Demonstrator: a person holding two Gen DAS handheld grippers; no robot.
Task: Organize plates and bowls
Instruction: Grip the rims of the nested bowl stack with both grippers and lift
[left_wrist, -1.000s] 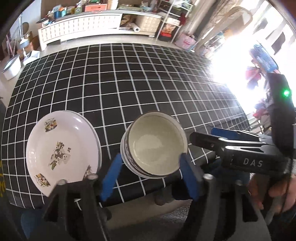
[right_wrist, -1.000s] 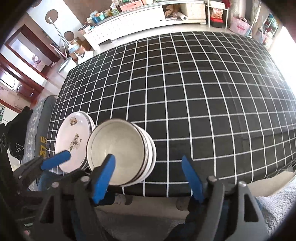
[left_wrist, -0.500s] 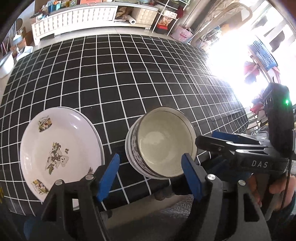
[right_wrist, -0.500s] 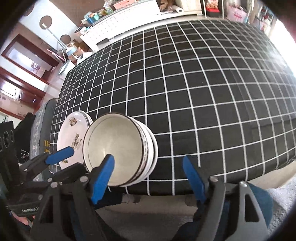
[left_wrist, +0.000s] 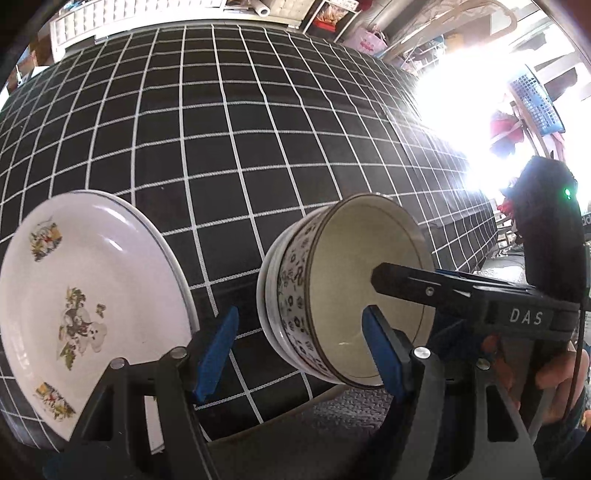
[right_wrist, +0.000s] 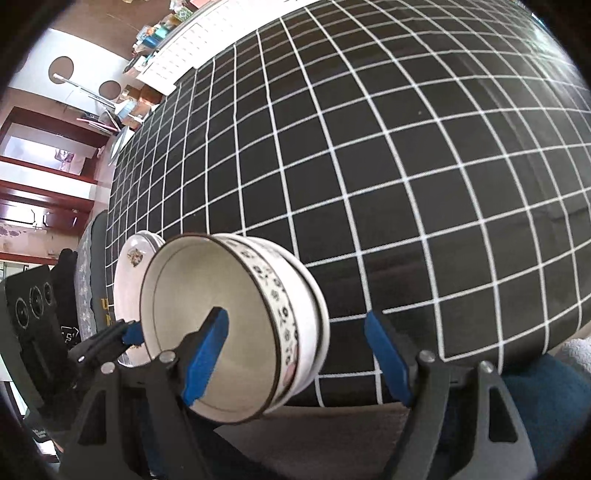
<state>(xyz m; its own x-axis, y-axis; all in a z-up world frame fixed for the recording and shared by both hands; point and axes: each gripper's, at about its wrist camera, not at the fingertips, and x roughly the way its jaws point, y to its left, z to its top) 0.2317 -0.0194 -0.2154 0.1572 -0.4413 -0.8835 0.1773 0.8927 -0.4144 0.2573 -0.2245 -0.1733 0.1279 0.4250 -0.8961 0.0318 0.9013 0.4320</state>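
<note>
A stack of cream bowls (left_wrist: 343, 288) with a black-patterned band stands near the front edge of the black grid-cloth table (left_wrist: 258, 147). Left of it lies a stack of white printed plates (left_wrist: 85, 295). My left gripper (left_wrist: 299, 350) is open, one blue pad outside the bowls' left wall and the other over the inside, neither pressing. My right gripper (right_wrist: 295, 356) is open too, astride the right wall of the bowls (right_wrist: 229, 325), with the plates (right_wrist: 135, 258) behind. In the left wrist view the right gripper (left_wrist: 406, 282) reaches over the bowls' right rim.
The table's front edge runs just under the bowls, with grey floor (left_wrist: 332, 413) below. A hand (left_wrist: 554, 373) holds the right gripper. A white cabinet (right_wrist: 177, 55) stands beyond the far edge. Strong window glare (left_wrist: 461, 92) whitens the right side.
Both grippers have come down and closer to the bowls, which now look larger. Their fingers have moved from just short of the stack to either side of its walls. The openings are unchanged.
</note>
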